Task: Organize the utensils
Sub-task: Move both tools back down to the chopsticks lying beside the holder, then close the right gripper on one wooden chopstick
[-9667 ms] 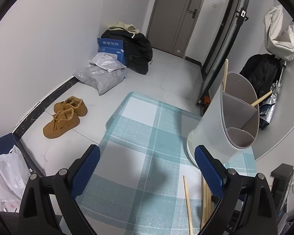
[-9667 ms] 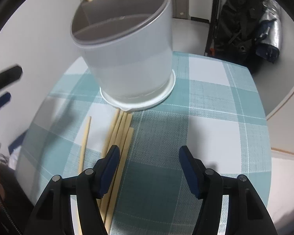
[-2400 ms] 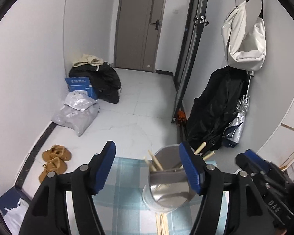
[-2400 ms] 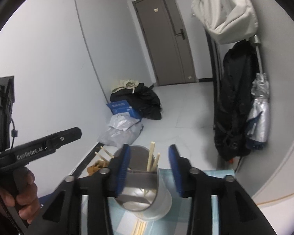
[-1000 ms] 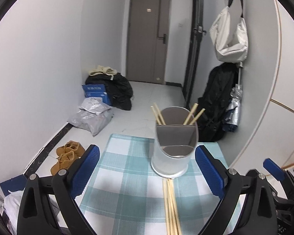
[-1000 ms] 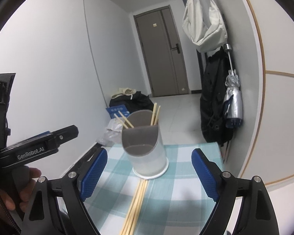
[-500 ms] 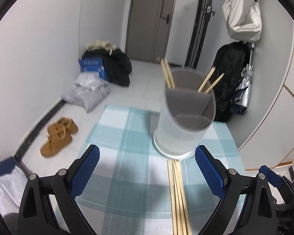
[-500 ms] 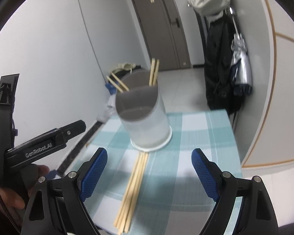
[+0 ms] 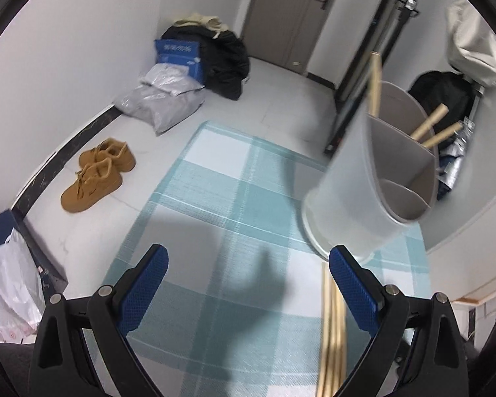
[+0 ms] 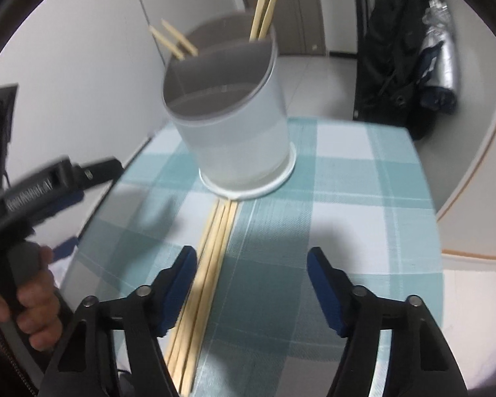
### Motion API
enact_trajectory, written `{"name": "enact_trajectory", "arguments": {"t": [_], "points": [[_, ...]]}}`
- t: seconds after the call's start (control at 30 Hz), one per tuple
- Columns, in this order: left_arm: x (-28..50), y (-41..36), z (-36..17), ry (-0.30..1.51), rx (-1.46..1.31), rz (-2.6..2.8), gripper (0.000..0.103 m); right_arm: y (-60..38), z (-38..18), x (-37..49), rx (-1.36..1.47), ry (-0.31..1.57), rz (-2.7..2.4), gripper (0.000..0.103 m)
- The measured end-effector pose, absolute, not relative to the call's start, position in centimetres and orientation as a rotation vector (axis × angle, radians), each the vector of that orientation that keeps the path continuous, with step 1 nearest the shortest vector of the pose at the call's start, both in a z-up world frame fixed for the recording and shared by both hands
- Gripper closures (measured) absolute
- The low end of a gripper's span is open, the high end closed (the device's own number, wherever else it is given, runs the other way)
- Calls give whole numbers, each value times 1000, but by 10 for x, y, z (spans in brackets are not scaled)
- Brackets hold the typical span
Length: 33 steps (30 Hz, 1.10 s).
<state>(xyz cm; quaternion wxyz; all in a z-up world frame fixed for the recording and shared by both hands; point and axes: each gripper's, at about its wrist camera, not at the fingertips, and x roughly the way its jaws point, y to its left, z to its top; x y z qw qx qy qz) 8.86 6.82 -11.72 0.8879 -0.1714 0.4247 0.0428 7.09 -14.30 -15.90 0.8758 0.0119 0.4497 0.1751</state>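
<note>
A grey divided utensil holder (image 10: 234,125) stands on the checked tablecloth (image 10: 347,205), with chopsticks (image 10: 264,10) sticking out of its back compartments. It also shows in the left wrist view (image 9: 373,182). Several loose wooden chopsticks (image 10: 208,264) lie side by side in front of it, also seen in the left wrist view (image 9: 332,330). My right gripper (image 10: 251,264) is open and empty, just right of the loose chopsticks. My left gripper (image 9: 248,268) is open and empty above the cloth, left of the chopsticks.
The small table's left edge (image 9: 129,231) drops to a tiled floor with brown shoes (image 9: 96,172), bags (image 9: 162,99) and a white plastic bag (image 9: 6,274). A black bag and umbrella (image 10: 413,53) hang at the right wall. The left gripper's handle (image 10: 33,198) is at the right view's left.
Both grippers have dropped lower and closer to the table and the loose chopsticks. The left gripper has swung left, so the holder now sits at its right. Both stay open.
</note>
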Motion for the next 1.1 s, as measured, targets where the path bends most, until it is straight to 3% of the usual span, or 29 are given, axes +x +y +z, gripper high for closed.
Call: {"name": "enact_trajectory", "arguments": {"t": [0.5, 0.97, 1.1], "points": [[92, 94, -124, 921, -473, 168, 8, -109, -187, 100, -80, 1056, 350, 82], [94, 107, -125, 927, -497, 185, 8, -87, -190, 106, -193, 1083, 325, 83], [95, 109, -125, 929, -505, 188, 8, -89, -189, 100, -197, 1078, 342, 96]]}}
